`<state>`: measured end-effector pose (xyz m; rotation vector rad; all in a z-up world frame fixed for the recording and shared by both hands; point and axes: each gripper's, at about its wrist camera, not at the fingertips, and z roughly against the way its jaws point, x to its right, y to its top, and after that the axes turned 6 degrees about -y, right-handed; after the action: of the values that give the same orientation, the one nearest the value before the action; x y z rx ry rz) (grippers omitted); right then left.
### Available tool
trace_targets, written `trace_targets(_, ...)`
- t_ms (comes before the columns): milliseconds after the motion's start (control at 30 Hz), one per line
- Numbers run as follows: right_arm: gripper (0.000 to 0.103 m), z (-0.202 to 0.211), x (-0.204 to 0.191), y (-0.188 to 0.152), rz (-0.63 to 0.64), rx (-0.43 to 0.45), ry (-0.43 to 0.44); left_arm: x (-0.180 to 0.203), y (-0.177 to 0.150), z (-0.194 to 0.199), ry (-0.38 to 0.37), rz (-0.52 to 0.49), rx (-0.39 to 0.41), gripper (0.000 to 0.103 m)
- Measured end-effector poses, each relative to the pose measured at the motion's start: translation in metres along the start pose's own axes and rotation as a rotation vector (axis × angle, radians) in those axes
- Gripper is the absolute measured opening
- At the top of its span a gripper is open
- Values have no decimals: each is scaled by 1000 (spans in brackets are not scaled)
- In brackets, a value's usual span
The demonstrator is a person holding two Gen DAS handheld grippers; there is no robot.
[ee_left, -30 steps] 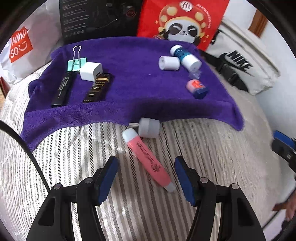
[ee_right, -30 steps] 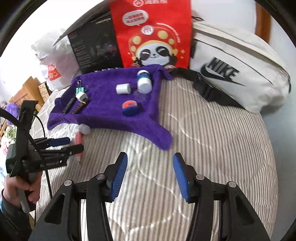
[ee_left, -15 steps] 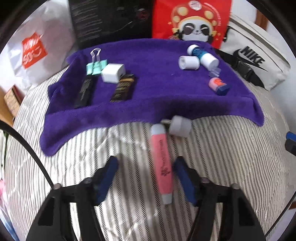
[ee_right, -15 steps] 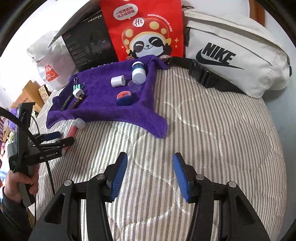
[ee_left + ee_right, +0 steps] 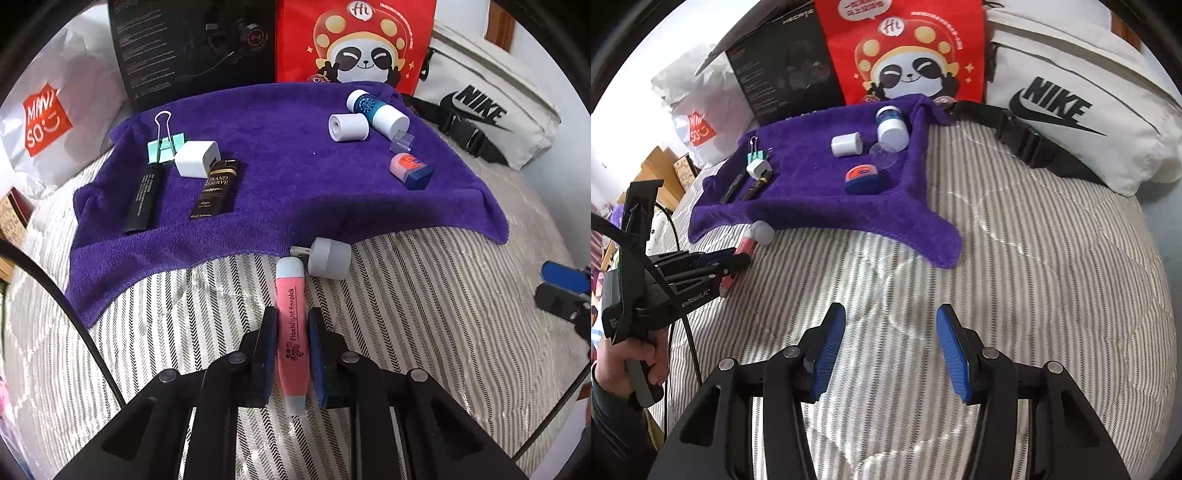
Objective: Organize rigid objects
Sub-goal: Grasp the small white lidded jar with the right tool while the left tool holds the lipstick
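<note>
- On the far left of the purple fleece cloth (image 5: 288,173), a mint-green binder clip (image 5: 164,146) lies beside a white cube charger (image 5: 195,158); nearer are a slim black tube (image 5: 144,199) and a black box printed "Grand Reserve" (image 5: 216,188).
- At the near centre, on the striped grey quilt (image 5: 424,295), the left gripper (image 5: 291,328) has its blue pads pressed against both sides of a pink flashlight stick with pale grey ends (image 5: 291,332), which points away toward the cloth.
- Touching the stick's far tip, a grey round USB plug (image 5: 327,256) lies at the cloth's near edge.
- On the cloth's right part lie a white cylinder (image 5: 349,126), a white-and-teal bottle (image 5: 376,112), a clear cap (image 5: 400,143) and a pink-and-blue eraser (image 5: 410,170).
- At the right, the right gripper (image 5: 890,349) hovers over bare quilt, its jaws spread wide with nothing between them.
- Behind the cloth stand a black carton (image 5: 192,48), a red panda bag (image 5: 354,40) and a white Nike pouch (image 5: 491,110).
</note>
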<state>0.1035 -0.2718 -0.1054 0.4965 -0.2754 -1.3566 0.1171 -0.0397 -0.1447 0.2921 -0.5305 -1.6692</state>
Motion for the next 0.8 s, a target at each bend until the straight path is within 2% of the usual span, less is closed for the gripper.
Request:
trace_targets(67,51,-1,-7,1,15,0,5,-9,-5,5,-16,15,-4,16)
trace_targets(667,51,-22,-90,21,180,24,60,-84,-58,47,57,111,4,16)
trace_targets(800,51,-31,-108,25,219,28,69,-99,-66,51,53,141,7,16)
